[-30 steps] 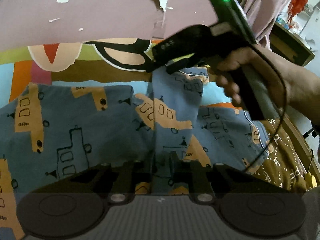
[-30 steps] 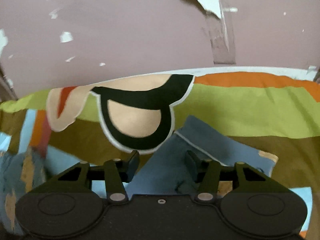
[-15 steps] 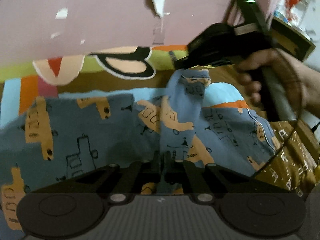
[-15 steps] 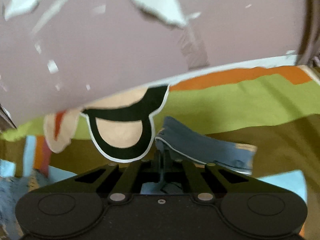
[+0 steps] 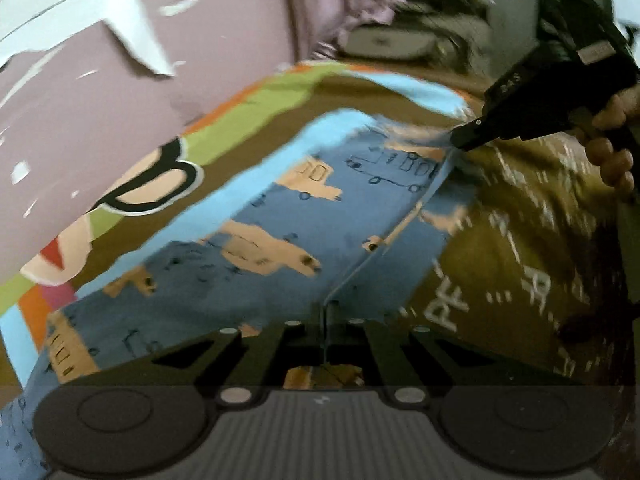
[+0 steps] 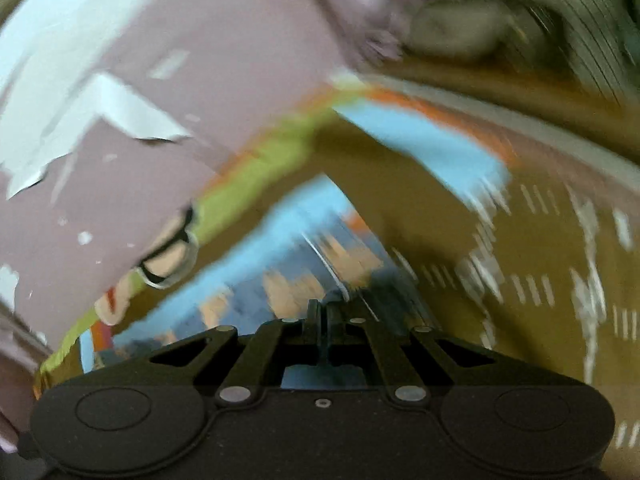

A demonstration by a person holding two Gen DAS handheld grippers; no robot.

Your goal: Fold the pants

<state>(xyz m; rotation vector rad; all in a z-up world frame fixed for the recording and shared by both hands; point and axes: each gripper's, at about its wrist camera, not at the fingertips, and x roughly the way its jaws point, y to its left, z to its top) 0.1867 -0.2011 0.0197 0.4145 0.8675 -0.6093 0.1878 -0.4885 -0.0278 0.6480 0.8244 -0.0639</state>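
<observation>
The left gripper (image 5: 325,312) is pinched tight on the blue pants (image 5: 280,216). Toward two o'clock, the right gripper (image 5: 460,142) pinches their other end tight.

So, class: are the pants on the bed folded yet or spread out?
Mid-fold: the pants are doubled along a raised edge, pinched by the left gripper and right gripper.

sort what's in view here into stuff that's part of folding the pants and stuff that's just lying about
Part of the job:
- blue patterned pants, spread on the bed
- left claw, shut on the pants' edge
- right claw, shut on the far end of the pants

Just lying about:
- colourful bedsheet under the pants
- brown blanket with white print
- pink wall with peeling paint
- pink curtain
</observation>
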